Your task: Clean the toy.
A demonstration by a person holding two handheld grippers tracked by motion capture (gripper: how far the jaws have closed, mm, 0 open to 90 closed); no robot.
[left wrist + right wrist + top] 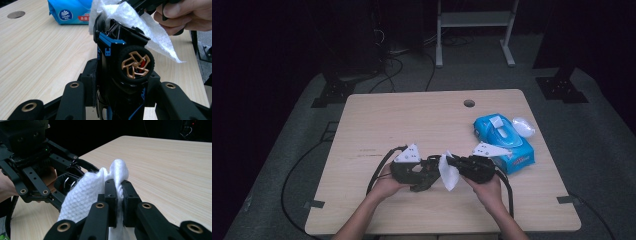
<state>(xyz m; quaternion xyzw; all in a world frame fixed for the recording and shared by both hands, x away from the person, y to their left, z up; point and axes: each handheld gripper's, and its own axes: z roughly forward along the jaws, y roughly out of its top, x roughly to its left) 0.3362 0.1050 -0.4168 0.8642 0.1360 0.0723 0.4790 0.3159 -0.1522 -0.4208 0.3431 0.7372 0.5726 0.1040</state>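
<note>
Near the front edge of the table (377, 115), roughly midway along it, the person holds the two grippers nose to nose. The left gripper (117, 82) is clamped on a black toy car (125, 62) with blue trim and a gold-spoked wheel, the car standing nose-up between the jaws and lifted off the wood. The right gripper (119, 195) has its jaws pinched tight on a white wet wipe (85, 195), whose loose part drapes against the top of the car. The step in hand looks like wiping the car clean, with the wipe already laid on the bodywork. In the high view the contact point is small and dark, so it may be the roof or the front end that is touched; that cannot be settled. A blue pack of wipes (504, 140) lies well apart toward the right edge of the table, its flap open. The next move likely calls for dragging the wipe along the body while the left grip holds the car steady, then turning the car to reach a fresh side.
</note>
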